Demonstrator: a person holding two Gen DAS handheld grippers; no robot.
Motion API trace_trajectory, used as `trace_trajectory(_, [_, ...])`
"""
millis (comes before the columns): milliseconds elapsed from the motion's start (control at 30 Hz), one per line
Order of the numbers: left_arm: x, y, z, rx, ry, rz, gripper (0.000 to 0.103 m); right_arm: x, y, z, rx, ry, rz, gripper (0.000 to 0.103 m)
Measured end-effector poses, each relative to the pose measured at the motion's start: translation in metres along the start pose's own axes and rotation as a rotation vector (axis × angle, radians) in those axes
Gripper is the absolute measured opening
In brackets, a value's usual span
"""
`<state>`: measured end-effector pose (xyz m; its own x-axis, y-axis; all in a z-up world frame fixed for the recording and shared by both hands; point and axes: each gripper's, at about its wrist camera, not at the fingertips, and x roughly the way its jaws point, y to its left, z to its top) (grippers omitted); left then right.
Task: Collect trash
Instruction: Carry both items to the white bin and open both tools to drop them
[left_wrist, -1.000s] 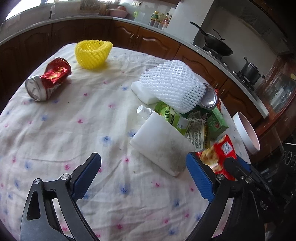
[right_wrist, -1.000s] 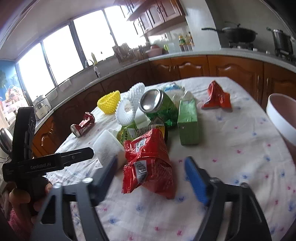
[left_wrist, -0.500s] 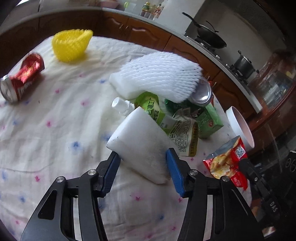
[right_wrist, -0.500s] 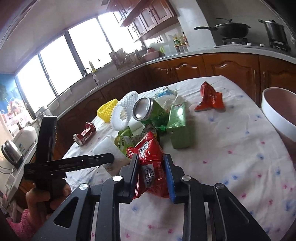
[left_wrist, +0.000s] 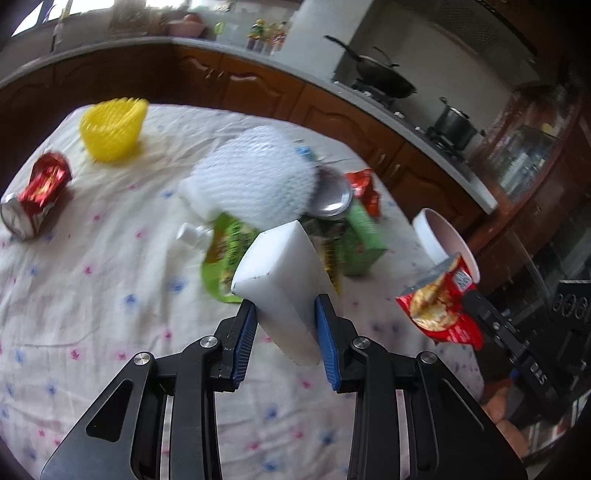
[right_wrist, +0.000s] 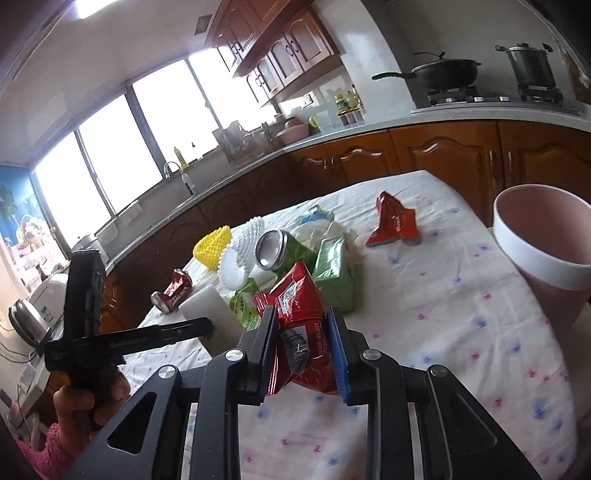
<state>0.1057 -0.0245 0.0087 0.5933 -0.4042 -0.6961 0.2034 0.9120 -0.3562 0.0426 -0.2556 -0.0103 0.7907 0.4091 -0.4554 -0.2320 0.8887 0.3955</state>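
My left gripper (left_wrist: 284, 314) is shut on a white foam block (left_wrist: 284, 273) and holds it above the tablecloth; the block also shows in the right wrist view (right_wrist: 207, 306). My right gripper (right_wrist: 301, 321) is shut on a red snack bag (right_wrist: 299, 314), lifted off the table; the bag also shows in the left wrist view (left_wrist: 439, 302). The pink-and-white bin (right_wrist: 543, 243) stands at the table's right edge, also seen in the left wrist view (left_wrist: 443, 240).
On the cloth-covered table (left_wrist: 110, 295) lie a white foam net (left_wrist: 255, 181), a yellow foam net (left_wrist: 112, 129), a crushed red can (left_wrist: 35, 199), a green can (right_wrist: 280, 249), a green carton (right_wrist: 332, 273), a green wrapper (left_wrist: 225, 254), a red wrapper (right_wrist: 393, 221).
Both grippers closed on their items and lifted them: the left raised the foam block off the table, the right raised the snack bag toward the bin side.
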Motion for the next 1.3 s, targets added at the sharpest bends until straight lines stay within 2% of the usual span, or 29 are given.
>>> trace_trajectory(233, [-0.003, -0.036, 0.012, 0.08, -0.031, -0.032, 0.03, -0.019, -0.015, 0.01, 0.019, -0.043, -0.027, 0.027])
trace_trajectory(833, [0.042, -0.126, 0.042, 0.222, 0.006, -0.13, 0.03, -0.057, -0.074, 0.037, 0.089, -0.134, -0.148, 0.027])
trace_trajectory(1300, [0.099, -0.22, 0.076, 0.355, 0.067, -0.221, 0.03, -0.078, -0.157, 0.075, 0.159, -0.192, -0.312, 0.028])
